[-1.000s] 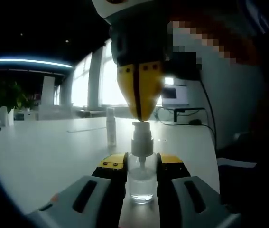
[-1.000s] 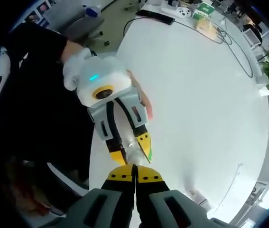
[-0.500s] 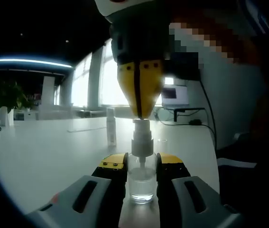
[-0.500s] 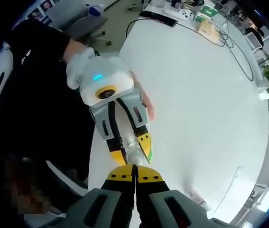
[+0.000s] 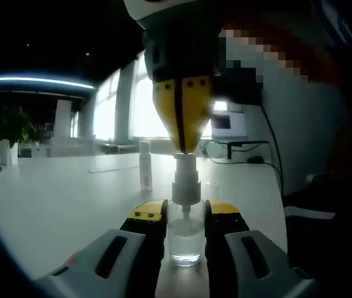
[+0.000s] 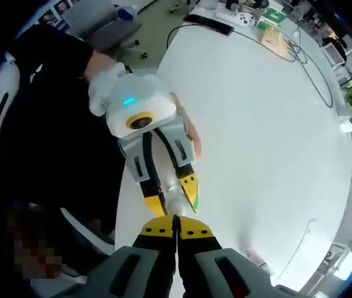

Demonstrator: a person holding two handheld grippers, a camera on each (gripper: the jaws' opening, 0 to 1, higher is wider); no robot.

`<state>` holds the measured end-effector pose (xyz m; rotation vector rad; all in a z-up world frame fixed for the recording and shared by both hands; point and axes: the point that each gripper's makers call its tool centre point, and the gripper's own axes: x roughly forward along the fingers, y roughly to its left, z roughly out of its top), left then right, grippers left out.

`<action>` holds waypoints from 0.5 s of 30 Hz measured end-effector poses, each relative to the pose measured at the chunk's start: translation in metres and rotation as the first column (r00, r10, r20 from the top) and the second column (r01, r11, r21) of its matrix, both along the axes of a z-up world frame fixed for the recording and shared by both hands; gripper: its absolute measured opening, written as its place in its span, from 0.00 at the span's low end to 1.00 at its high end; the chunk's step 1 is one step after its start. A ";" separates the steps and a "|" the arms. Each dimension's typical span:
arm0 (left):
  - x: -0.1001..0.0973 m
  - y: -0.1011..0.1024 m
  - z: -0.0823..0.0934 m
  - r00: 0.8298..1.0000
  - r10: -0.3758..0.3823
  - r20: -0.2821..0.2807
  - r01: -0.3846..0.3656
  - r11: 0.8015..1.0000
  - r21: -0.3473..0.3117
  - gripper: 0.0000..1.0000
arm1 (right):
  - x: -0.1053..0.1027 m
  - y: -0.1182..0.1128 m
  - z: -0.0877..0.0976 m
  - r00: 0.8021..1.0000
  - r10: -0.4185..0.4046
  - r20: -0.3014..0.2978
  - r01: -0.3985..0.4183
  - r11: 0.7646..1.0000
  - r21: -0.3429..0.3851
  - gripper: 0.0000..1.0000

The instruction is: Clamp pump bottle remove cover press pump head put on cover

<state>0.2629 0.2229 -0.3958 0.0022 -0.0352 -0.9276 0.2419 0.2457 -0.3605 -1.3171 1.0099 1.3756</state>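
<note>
In the left gripper view, a clear cover [image 5: 144,165] stood upright on the white counter [image 5: 58,198], well behind the pump bottle [image 5: 185,233]. The bottle stood near the counter's edge, clamped at its glass body by the left hand-held gripper [image 5: 185,220]. The right hand-held gripper [image 5: 181,146], its jaws closed together, bore its tip down onto the pump head [image 5: 185,162].
</note>
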 end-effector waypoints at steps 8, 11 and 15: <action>-0.001 -0.001 0.000 1.000 0.000 0.000 0.000 1.000 0.000 0.15 | 0.000 0.000 0.000 1.000 -0.005 0.000 0.005 1.000 0.001 0.00; 0.000 -0.001 0.000 1.000 0.000 0.000 0.000 1.000 0.000 0.15 | 0.000 -0.001 0.000 1.000 -0.004 -0.001 0.004 1.000 0.000 0.00; 0.000 0.000 0.000 1.000 0.000 0.000 0.000 1.000 0.000 0.15 | 0.000 -0.001 0.000 1.000 -0.005 -0.003 0.005 1.000 0.002 0.00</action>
